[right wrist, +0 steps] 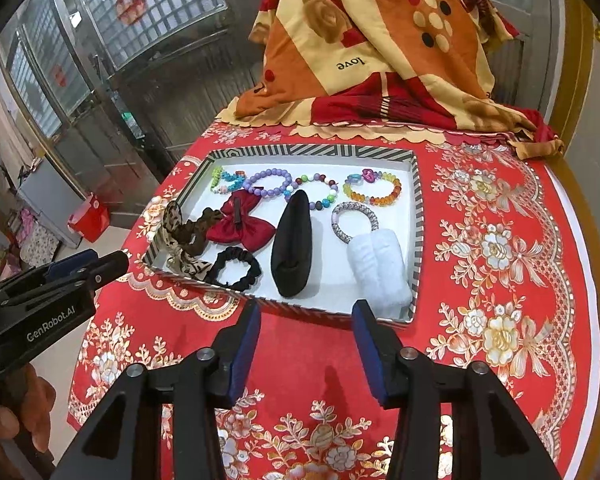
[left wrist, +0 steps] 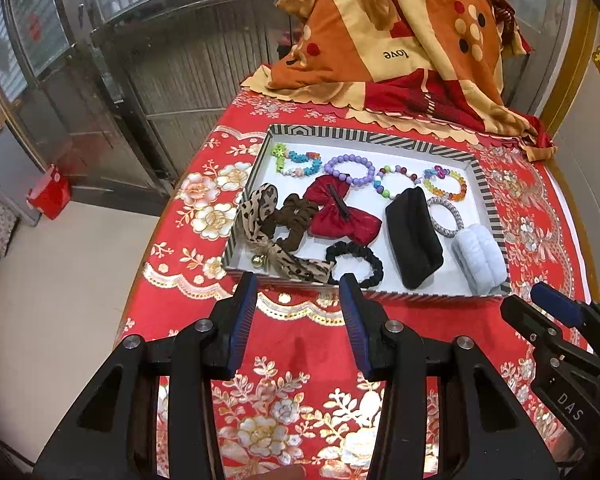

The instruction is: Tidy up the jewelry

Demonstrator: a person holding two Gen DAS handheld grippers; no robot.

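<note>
With your left gripper (left wrist: pixel 298 292) and right gripper (right wrist: pixel 306 320) both apart, empty, hovering short of the tray's (left wrist: pixel 496 216) near edge, the jewelry already lies sorted inside, so you're likely finishing; next, only tidy strays like the black scrunchie (left wrist: pixel 356 262).

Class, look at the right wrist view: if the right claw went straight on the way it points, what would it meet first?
Probably the near rim of the striped tray, which lies just ahead of the open right claw. Beyond it lie the black pouch and a black scrunchie. Depth is unclear, so it might hit the red tablecloth first.
</note>
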